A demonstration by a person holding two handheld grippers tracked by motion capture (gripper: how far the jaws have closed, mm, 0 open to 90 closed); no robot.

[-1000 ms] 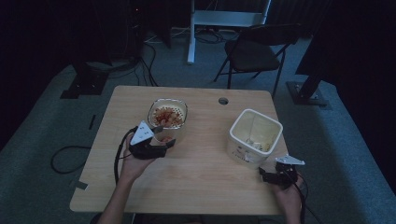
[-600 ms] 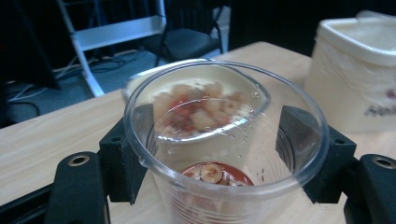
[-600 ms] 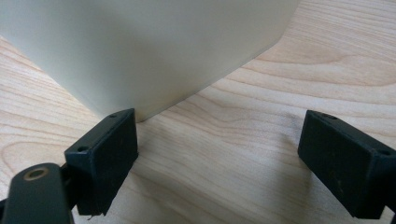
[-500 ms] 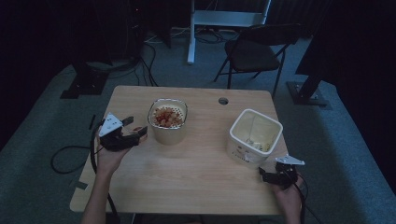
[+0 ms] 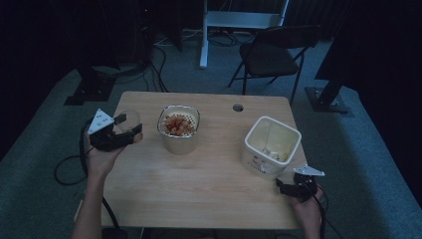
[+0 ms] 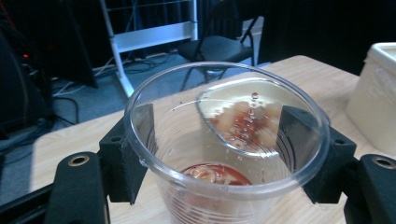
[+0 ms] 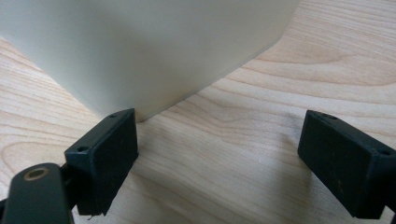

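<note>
Cup-emptying step about over: left gripper [image 5: 130, 125] fingers clamp clear plastic cup [image 6: 226, 144], red residue inside, held left of food container [image 5: 178, 128]. Next: set cup on table [image 5: 199, 189]. Right gripper [image 7: 219, 158] fingers wide, empty, beside white tub [image 5: 272, 146].

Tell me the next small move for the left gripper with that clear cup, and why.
Probably lower the clear cup and set it upright on the table. The left gripper holds it by its sides off to the left of the round container, which has the red-and-pale food in it, and just a small residue sits in the cup's bottom.
</note>
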